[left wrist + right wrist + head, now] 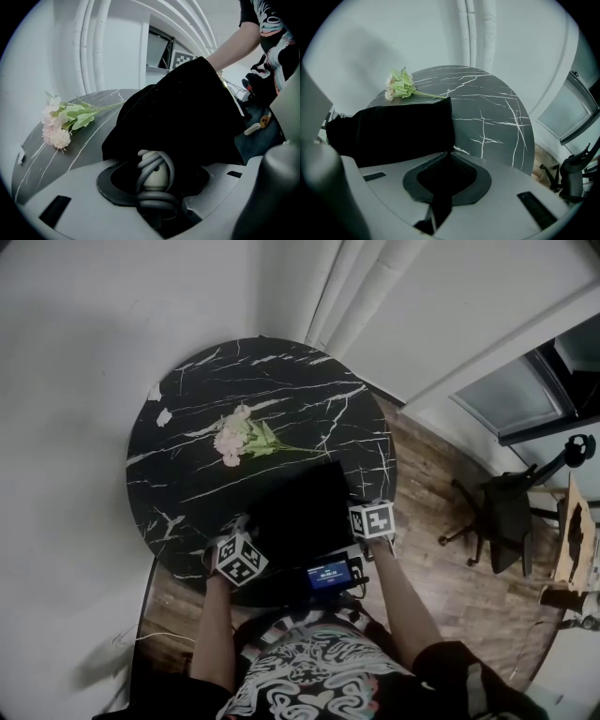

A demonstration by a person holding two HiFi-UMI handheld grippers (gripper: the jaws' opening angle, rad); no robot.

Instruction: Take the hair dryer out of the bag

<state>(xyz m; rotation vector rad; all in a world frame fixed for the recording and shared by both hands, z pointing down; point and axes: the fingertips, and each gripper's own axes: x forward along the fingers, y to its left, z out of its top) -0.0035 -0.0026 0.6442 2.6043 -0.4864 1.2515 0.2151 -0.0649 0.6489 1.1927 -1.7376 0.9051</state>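
A black fabric bag (298,512) lies on the round black marble table (187,399), near its front edge. In the left gripper view, the hair dryer's cream handle (154,177), wrapped in grey cord (161,161), sticks out of the bag's (187,117) mouth. My left gripper (154,183) is shut on that handle. My right gripper (446,161) is shut on a fold of the bag's (393,133) edge, pinching black cloth between its jaws. The rest of the dryer is hidden inside the bag.
A bunch of pink flowers (239,437) lies on the table behind the bag. A small device with a blue screen (330,575) sits at the table's front edge. An office chair (497,517) stands on the wooden floor to the right.
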